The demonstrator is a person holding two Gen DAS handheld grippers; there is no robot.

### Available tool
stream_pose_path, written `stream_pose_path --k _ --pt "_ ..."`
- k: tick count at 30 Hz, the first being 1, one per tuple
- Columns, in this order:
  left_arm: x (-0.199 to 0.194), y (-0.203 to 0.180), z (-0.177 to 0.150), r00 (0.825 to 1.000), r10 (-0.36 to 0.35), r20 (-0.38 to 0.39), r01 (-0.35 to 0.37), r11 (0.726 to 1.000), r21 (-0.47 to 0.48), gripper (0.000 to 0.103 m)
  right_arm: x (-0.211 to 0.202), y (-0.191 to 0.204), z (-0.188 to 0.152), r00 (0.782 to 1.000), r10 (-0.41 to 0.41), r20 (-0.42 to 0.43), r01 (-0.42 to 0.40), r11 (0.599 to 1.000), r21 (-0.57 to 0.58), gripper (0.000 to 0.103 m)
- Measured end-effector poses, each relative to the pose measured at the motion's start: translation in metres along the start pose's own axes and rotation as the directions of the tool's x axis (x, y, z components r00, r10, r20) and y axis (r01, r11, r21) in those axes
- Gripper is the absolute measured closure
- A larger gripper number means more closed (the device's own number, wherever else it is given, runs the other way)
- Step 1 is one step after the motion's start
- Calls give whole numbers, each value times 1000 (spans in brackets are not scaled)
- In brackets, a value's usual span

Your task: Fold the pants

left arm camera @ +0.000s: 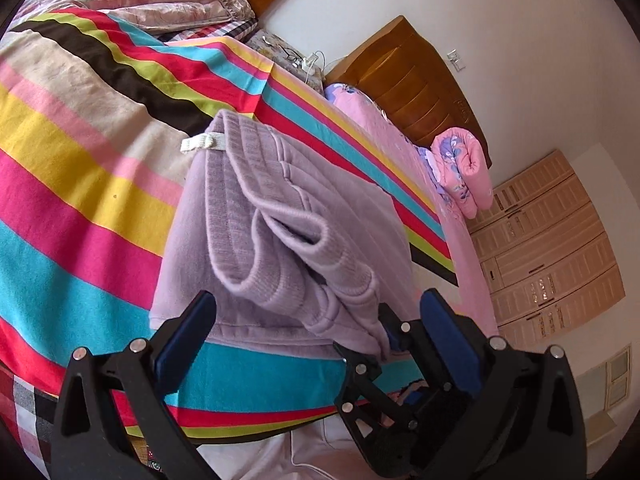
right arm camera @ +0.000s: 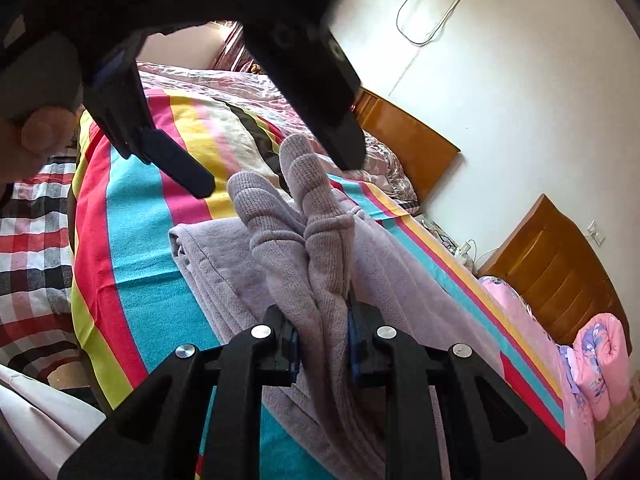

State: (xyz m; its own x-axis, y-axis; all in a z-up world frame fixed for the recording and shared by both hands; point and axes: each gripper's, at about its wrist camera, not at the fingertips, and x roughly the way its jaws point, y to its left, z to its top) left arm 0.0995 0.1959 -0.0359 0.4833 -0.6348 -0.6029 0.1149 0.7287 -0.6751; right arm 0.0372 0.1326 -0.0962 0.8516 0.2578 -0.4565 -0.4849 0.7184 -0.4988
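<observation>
Lilac knit pants (left arm camera: 288, 216) lie folded on a striped bedspread (left arm camera: 72, 184), with their ribbed cuffs doubled over on top. My left gripper (left arm camera: 316, 312) is open above the near edge of the pants, its blue-padded fingers (left arm camera: 188, 332) apart on either side of the fabric. My right gripper (right arm camera: 322, 338) is shut on the ribbed leg cuffs of the pants (right arm camera: 316, 216) and holds them up off the folded pile. The left gripper also shows in the right wrist view (right arm camera: 280, 172), open above the cuffs.
The striped bedspread (right arm camera: 132, 240) covers the bed. A pink floral quilt roll (left arm camera: 464, 168) lies on a second bed to the right. Wooden headboards (left arm camera: 412, 80) stand against the white wall. A checked sheet (right arm camera: 28, 248) lies at the left.
</observation>
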Motion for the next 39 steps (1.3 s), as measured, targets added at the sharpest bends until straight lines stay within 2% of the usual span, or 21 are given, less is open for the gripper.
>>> stream_pose_path --k 4,6,7,8,9,10,11,13,15,17,21,23,25,27,32,33,35,37,39 --pt "54 1 13 994 -30 -108 28 999 -24 2 3 5 -2 1000 7 -1 -7 999 -36 84" --pt "71 6 20 993 8 -120 -13 999 -36 3 7 8 -4 999 29 -26 -31 998 -51 83" --pt "77 8 22 993 33 -118 -38 998 -41 12 8 10 -4 998 43 -38 -45 997 -60 82" --pt "79 11 22 992 53 -111 -59 997 -46 18 8 10 -5 997 57 -43 -60 996 -68 74" --pt "78 12 21 992 68 -106 -73 996 -44 31 6 8 -6 997 67 -41 -70 995 -67 67" --pt "78 14 21 992 72 -103 -76 996 -36 40 1 4 -7 997 77 -27 -78 995 -55 51" --pt "76 18 20 993 65 -99 -69 997 -38 42 -7 -3 -9 996 86 -6 -86 996 -30 43" --pt "73 28 19 996 29 -90 -35 997 -62 47 -26 -24 -18 994 102 30 -103 994 31 43" --pt "71 32 18 996 23 -83 -29 997 -69 51 -49 -53 -35 996 55 65 -63 990 123 39" --pt "71 33 16 997 24 -73 -29 997 -66 51 -69 -86 -61 999 17 48 -28 968 251 33" --pt "71 27 14 997 52 -59 -54 997 -46 51 -91 -129 -129 996 -48 -72 75 884 462 32" --pt "71 26 14 996 65 -58 -68 997 -41 51 -87 -133 -153 987 -66 -144 129 861 491 32" --pt "73 23 14 996 69 -59 -72 997 -39 44 -84 -135 -163 986 -61 -154 133 848 514 32" --pt "74 18 13 994 88 -59 -90 996 -27 42 -77 -134 -166 986 -58 -159 135 839 528 32" --pt "76 13 12 993 105 -57 -107 994 -19 34 -71 -125 -172 984 -40 -172 121 860 496 32" --pt "76 11 11 992 117 -56 -118 993 -9 37 -69 -125 -174 983 -44 -181 129 861 493 32" --pt "76 5 10 984 174 -39 -173 984 36 60 -64 -122 -174 979 -50 -199 144 861 488 32" --pt "70 -9 10 983 186 -11 -184 978 102 75 -62 -123 -174 979 -52 -196 145 855 497 32" --pt "57 -29 14 988 153 21 -154 977 150 77 -63 -123 -172 980 -57 -192 148 851 504 32"
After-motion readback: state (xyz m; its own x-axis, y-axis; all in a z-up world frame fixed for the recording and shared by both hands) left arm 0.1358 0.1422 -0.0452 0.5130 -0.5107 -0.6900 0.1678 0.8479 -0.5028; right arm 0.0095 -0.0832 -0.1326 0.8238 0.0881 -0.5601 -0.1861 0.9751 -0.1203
